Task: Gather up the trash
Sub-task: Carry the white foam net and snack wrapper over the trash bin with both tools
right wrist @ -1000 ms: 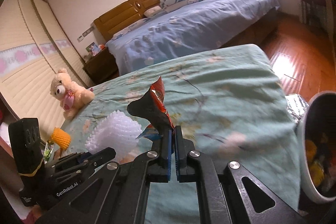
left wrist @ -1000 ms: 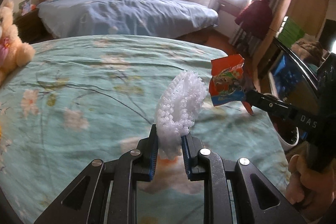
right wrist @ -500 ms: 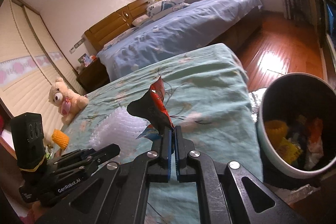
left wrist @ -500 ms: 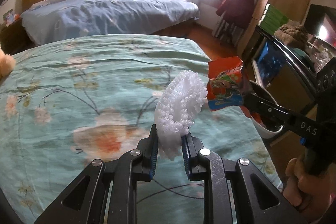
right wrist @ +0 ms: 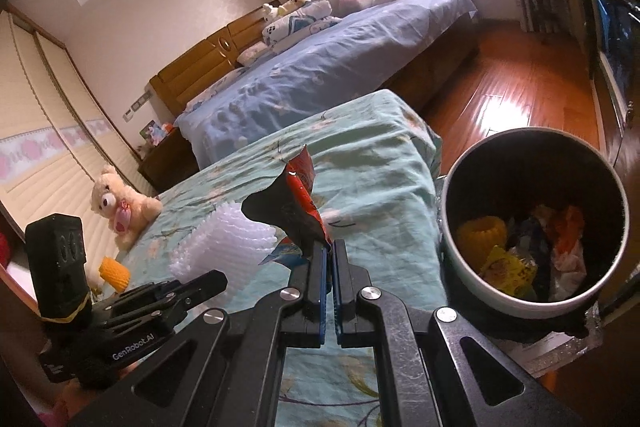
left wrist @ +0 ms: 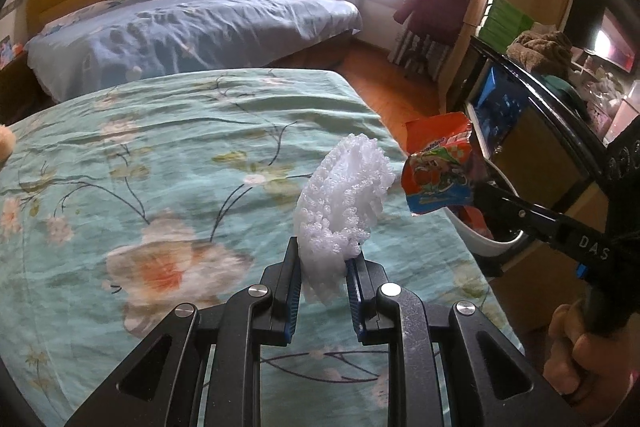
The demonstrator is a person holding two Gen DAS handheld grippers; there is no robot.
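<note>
My left gripper is shut on a white foam fruit net, held upright above the teal floral bedspread. My right gripper is shut on a red and orange snack wrapper, which also shows to the right of the net as the snack wrapper. A round trash bin with a pale rim stands off the bed's right edge, holding several pieces of rubbish. It lies to the right of my right gripper. In the left wrist view the bin is mostly hidden behind the wrapper and the right gripper.
A yellow foam net and a teddy bear lie on the bed's left side. A second bed with blue sheets stands behind. Wooden floor runs past the bin, and a dark cabinet stands beyond it.
Both grippers have moved right across the bed with their loads. The bin has come fully into the right wrist view, and the teddy bear has slid almost out of the left wrist view.
</note>
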